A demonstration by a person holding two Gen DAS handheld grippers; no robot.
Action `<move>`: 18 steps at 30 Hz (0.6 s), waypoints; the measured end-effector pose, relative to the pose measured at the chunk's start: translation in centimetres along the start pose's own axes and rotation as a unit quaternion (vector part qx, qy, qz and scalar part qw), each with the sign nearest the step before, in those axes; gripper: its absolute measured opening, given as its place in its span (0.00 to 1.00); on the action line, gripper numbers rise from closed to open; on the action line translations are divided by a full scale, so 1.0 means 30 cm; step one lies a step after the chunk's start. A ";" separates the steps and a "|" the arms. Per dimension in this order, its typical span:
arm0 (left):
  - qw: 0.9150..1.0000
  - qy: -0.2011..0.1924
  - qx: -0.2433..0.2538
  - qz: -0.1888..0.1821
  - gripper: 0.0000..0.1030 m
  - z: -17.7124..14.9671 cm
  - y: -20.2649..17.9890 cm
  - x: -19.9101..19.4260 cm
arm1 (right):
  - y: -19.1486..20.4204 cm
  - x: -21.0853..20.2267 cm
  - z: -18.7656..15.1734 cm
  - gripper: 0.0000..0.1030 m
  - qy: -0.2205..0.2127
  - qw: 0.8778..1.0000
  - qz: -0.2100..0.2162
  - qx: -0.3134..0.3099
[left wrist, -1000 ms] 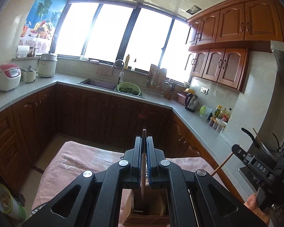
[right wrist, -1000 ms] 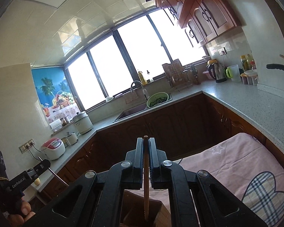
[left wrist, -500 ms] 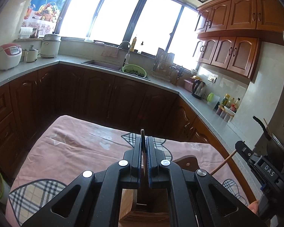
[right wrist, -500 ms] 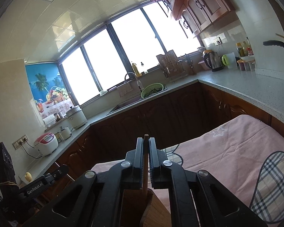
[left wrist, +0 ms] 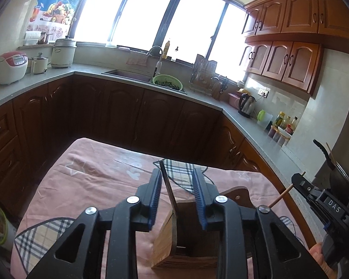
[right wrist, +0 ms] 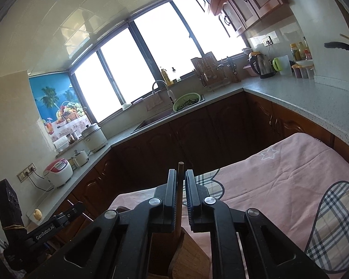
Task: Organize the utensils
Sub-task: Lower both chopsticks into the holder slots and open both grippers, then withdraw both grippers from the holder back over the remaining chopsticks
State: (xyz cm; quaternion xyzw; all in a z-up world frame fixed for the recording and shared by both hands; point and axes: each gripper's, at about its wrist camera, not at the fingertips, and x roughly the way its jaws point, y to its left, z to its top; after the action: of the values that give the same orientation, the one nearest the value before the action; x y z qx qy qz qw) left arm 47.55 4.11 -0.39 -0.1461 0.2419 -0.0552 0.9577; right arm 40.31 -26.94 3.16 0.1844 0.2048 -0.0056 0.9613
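Two slim utensils stand in the square wooden holder (left wrist: 186,237) on the pink-clothed counter (left wrist: 100,181). Left gripper (left wrist: 178,195) fingers are spread around a dark metal-tipped stick (left wrist: 168,193); right gripper (right wrist: 180,197) fingers pinch a brown wooden chopstick (right wrist: 179,200). Releasing off-centre could tip the chopstick out of the holder.

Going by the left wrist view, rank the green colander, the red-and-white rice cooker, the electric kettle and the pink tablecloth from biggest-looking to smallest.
1. pink tablecloth, by far the largest and also nearest.
2. red-and-white rice cooker.
3. green colander, only slightly smaller than the cooker.
4. electric kettle, smallest.
All three stand far back on the counter, so true sizes stay unsure.
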 end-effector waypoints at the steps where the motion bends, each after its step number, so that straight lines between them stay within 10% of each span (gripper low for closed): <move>1: 1.000 -0.003 -0.001 0.000 0.49 0.001 0.002 -0.006 | -0.001 0.000 -0.001 0.15 0.004 1.000 0.002 0.002; 6: 1.000 -0.003 -0.006 0.002 0.55 0.001 0.015 -0.034 | -0.005 -0.027 -0.010 0.65 0.003 1.000 0.010 0.009; 12: 1.000 -0.005 -0.005 0.004 0.69 -0.024 0.028 -0.110 | -0.020 -0.100 -0.014 0.90 -0.001 0.999 0.025 0.029; 18: 1.000 0.005 0.002 0.007 0.74 -0.074 0.018 -0.221 | -0.020 -0.193 -0.043 0.92 0.005 0.999 0.035 0.027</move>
State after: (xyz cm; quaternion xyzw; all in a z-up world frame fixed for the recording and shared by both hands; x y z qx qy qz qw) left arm 40.70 5.23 0.55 -0.1422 0.2477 -0.0497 0.9570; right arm 34.46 -27.40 4.15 0.2170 0.2029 0.0232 0.9546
